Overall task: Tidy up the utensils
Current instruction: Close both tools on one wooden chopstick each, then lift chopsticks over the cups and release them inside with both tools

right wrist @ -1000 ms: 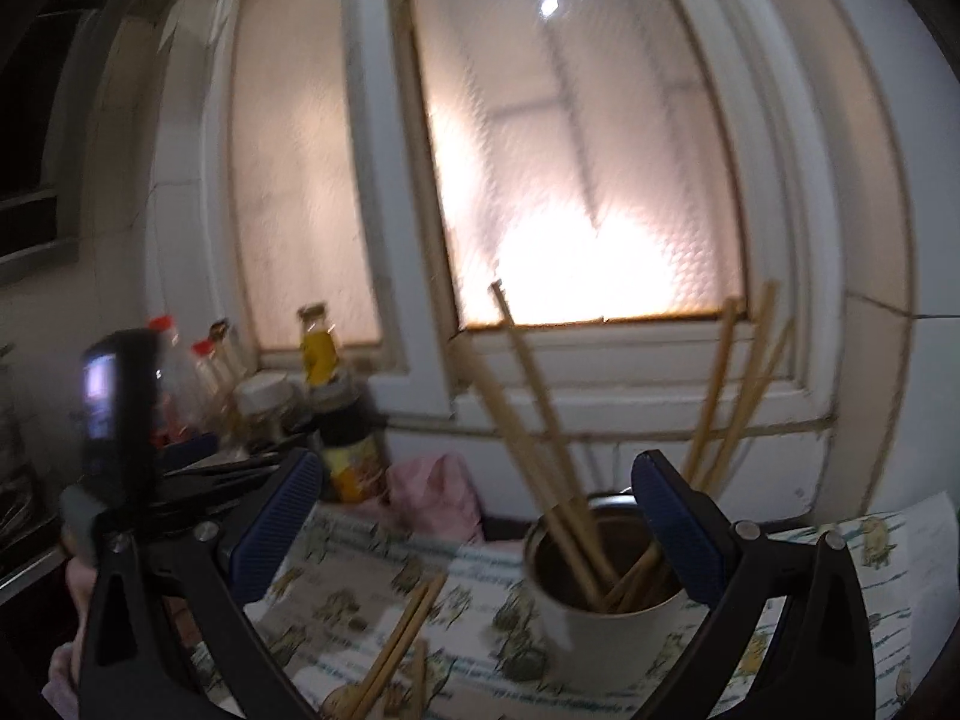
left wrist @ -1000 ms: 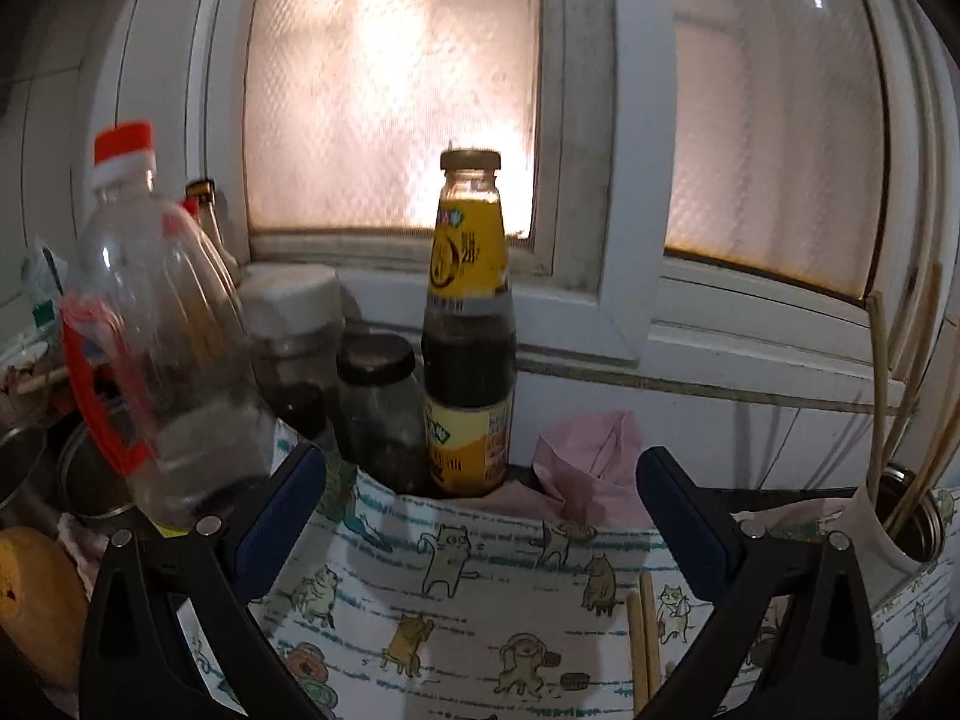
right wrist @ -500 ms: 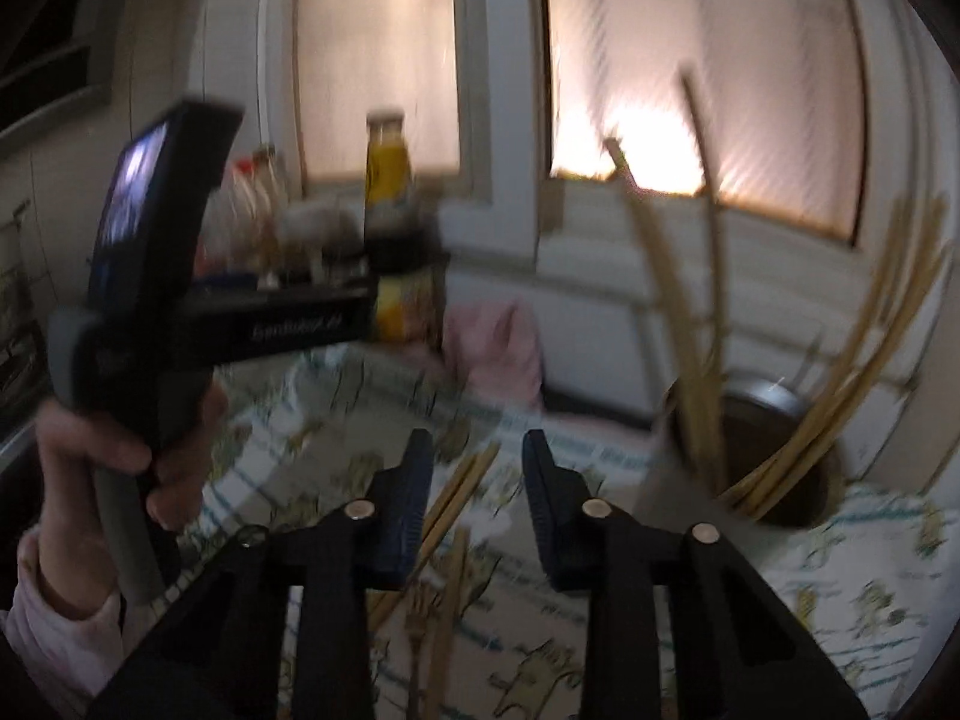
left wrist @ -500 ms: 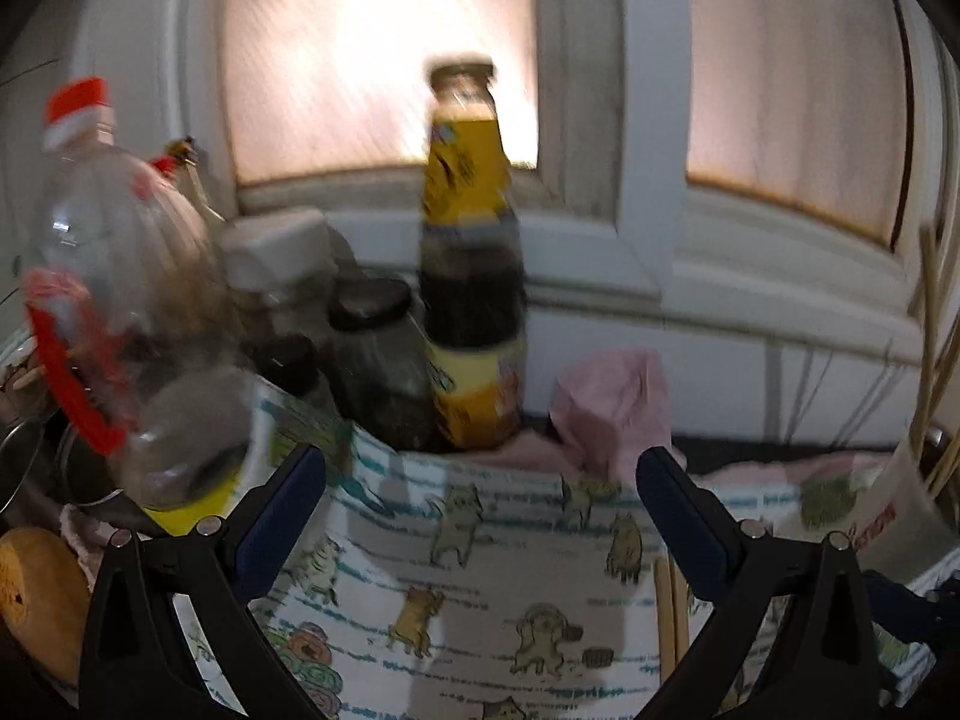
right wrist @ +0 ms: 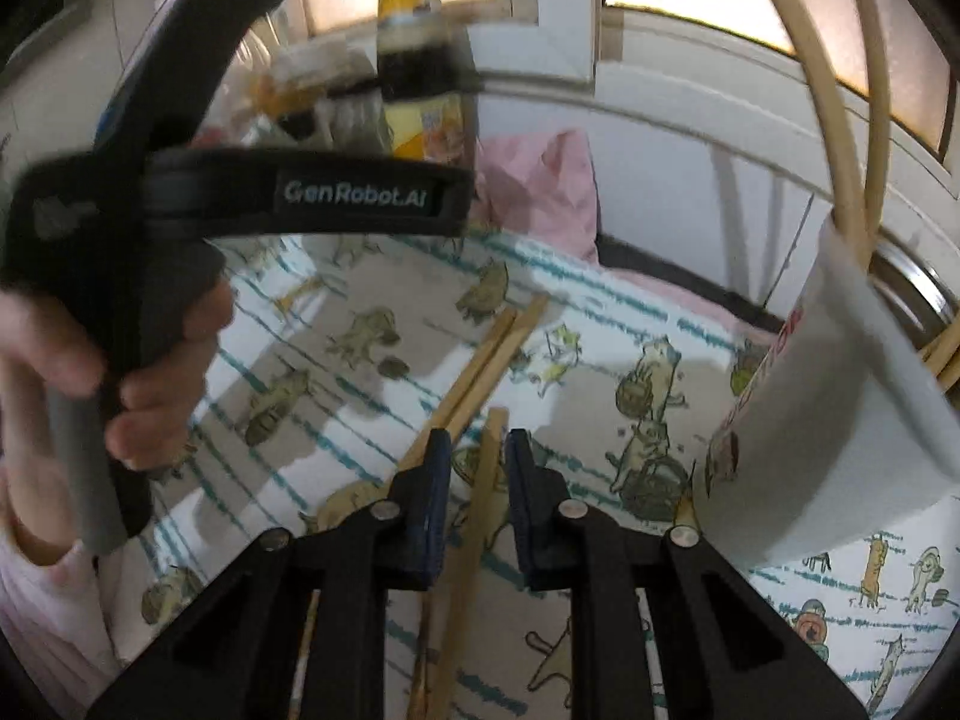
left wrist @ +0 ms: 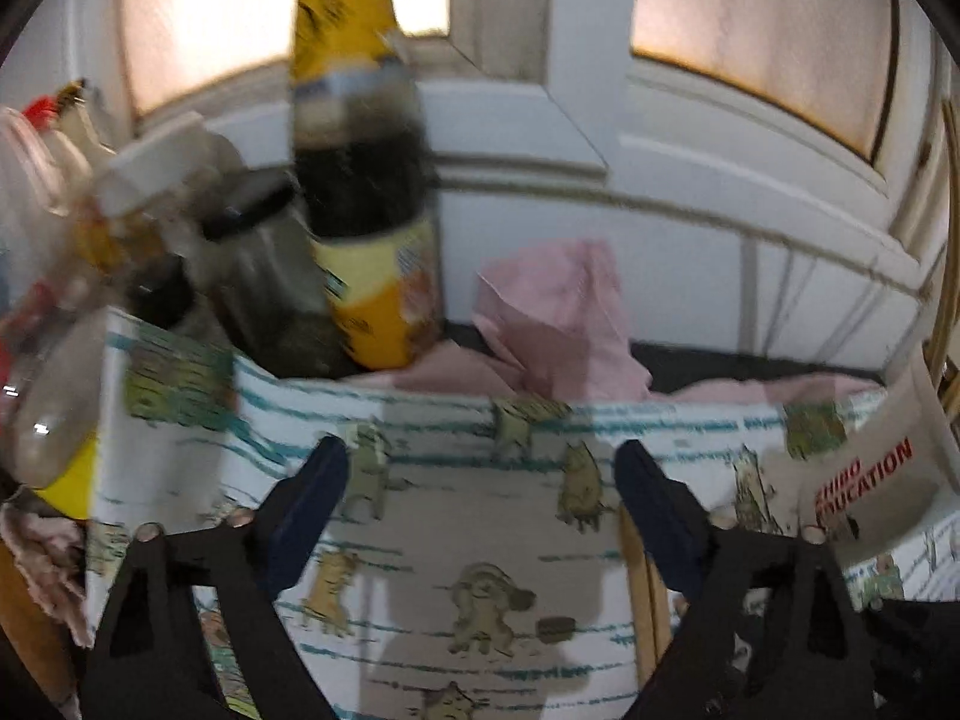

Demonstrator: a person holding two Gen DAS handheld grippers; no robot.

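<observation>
Several wooden chopsticks (right wrist: pixel 480 360) lie on the cat-print cloth (right wrist: pixel 360 312). My right gripper (right wrist: pixel 477 450) hangs low over them, jaws narrowed with a gap, one chopstick (right wrist: pixel 489 468) between the fingers but not clamped. A white holder cup (right wrist: pixel 840 420) stands at right with long chopsticks (right wrist: pixel 840 150) in it. My left gripper (left wrist: pixel 480 474) is open and empty over the cloth (left wrist: pixel 468 528); two chopsticks (left wrist: pixel 645 588) lie by its right finger. The cup (left wrist: pixel 882 480) shows at its right edge. The left gripper's body (right wrist: pixel 240 198) fills the right wrist view's left.
A yellow-labelled sauce bottle (left wrist: pixel 360 180), dark jars (left wrist: pixel 264 276) and a clear bottle (left wrist: pixel 48 360) crowd the back left. A pink cloth (left wrist: pixel 552 312) lies against the wall under the window. The sauce bottle (right wrist: pixel 420 60) also shows in the right wrist view.
My right gripper's jaws have narrowed from wide open and dropped toward the chopsticks on the cloth. My left gripper has tilted down and moved closer to the cloth, still open.
</observation>
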